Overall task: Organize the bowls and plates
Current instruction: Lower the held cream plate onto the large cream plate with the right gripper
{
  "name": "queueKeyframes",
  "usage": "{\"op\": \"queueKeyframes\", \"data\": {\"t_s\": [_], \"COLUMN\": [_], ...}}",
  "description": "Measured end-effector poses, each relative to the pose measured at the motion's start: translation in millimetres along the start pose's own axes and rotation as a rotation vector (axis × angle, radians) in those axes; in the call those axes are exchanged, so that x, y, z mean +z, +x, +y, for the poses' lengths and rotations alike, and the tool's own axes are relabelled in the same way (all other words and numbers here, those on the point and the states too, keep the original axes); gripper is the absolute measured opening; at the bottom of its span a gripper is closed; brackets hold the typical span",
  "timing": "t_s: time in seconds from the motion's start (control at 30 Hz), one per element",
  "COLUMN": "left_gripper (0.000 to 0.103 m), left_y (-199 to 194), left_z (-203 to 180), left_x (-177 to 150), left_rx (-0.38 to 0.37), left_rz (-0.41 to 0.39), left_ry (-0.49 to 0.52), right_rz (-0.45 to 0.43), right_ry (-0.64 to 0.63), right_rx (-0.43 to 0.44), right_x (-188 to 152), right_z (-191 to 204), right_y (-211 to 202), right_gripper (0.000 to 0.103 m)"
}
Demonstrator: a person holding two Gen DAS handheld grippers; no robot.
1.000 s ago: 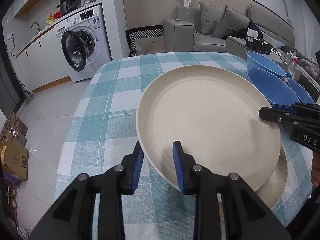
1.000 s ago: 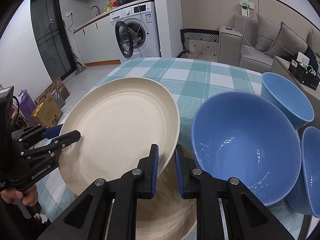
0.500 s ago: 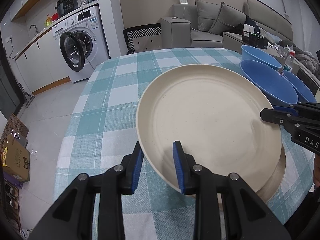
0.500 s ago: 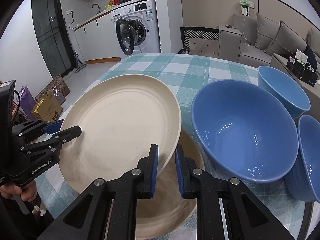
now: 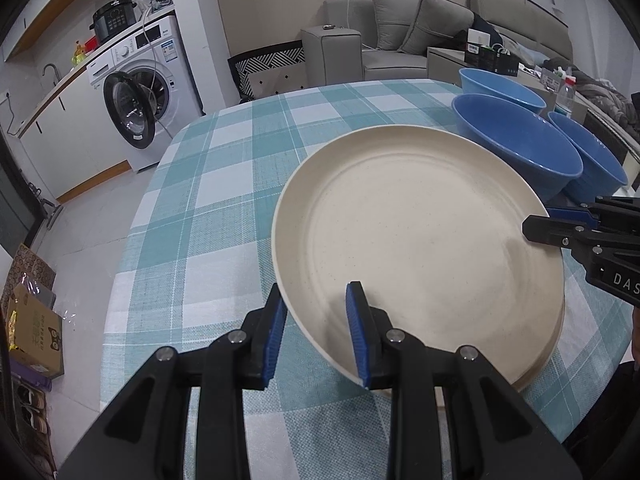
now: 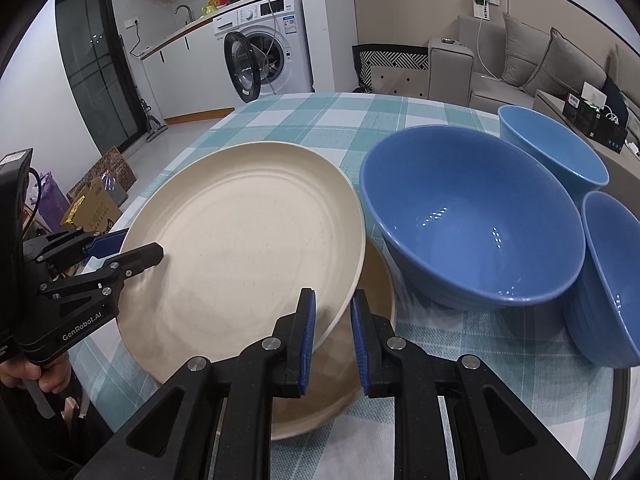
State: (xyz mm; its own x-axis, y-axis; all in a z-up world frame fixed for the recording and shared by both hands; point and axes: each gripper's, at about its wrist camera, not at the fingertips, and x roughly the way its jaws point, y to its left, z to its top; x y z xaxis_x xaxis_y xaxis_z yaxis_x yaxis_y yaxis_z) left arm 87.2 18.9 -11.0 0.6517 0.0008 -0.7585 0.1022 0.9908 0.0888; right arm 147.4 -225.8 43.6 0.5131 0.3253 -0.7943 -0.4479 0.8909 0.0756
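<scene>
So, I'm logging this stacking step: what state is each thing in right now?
Upper cream round plate: held tilted at both rims, over the lower plate.
Lower cream plate: flat on the checked tablecloth.
Large blue bowl: upright, empty.
Two smaller blue bowls: upright.
Left gripper: shut on the upper plate.
Right gripper: shut on the upper plate.
Washing machine door: open.

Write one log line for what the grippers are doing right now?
left hand-held gripper: shut on top plate | right hand-held gripper: shut on top plate | bottom plate: underneath
</scene>
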Motion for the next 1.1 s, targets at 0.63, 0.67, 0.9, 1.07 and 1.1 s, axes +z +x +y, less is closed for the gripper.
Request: {"op": "queueKeyframes", "data": {"t_s": [0.63,0.67,0.9,1.07,1.1], "left_gripper": [0.029,0.029,0.030,0.033,0.034], "left_y": [2.9,3.3,5.2,6.0,6.0], "left_z": [-16.8,-17.1,-20.8,-25.4,-26.5], "left_x": [-6.8,-7.5,-8.7,-10.0,-10.4], "left_rx": [-0.009,-0.011,-0.004,0.008,0.014], "left_rz": [0.029,0.031,0.041,0.048,0.047], "left_ry": [0.048,0.049,0.064,0.089,0.095], "right_rz": [0.008,0.007,0.011,0.012,0.014], "right_ry": [-0.002,-0.004,-0.021,-0.041,-0.043], "right_rx": [-0.025,-0.029,-0.052,-0.085,-0.089], "right_x": [-19.1,-19.6,-19.4,-21.0,-20.9], "right_z": [-2.8,-2.4,-0.1,2.0,2.0], "right_y": [-11.2,-11.8,-9.3,-7.1,-7.1], "right_gripper": [0.018,0.018,0.019,0.019,0.019]}}
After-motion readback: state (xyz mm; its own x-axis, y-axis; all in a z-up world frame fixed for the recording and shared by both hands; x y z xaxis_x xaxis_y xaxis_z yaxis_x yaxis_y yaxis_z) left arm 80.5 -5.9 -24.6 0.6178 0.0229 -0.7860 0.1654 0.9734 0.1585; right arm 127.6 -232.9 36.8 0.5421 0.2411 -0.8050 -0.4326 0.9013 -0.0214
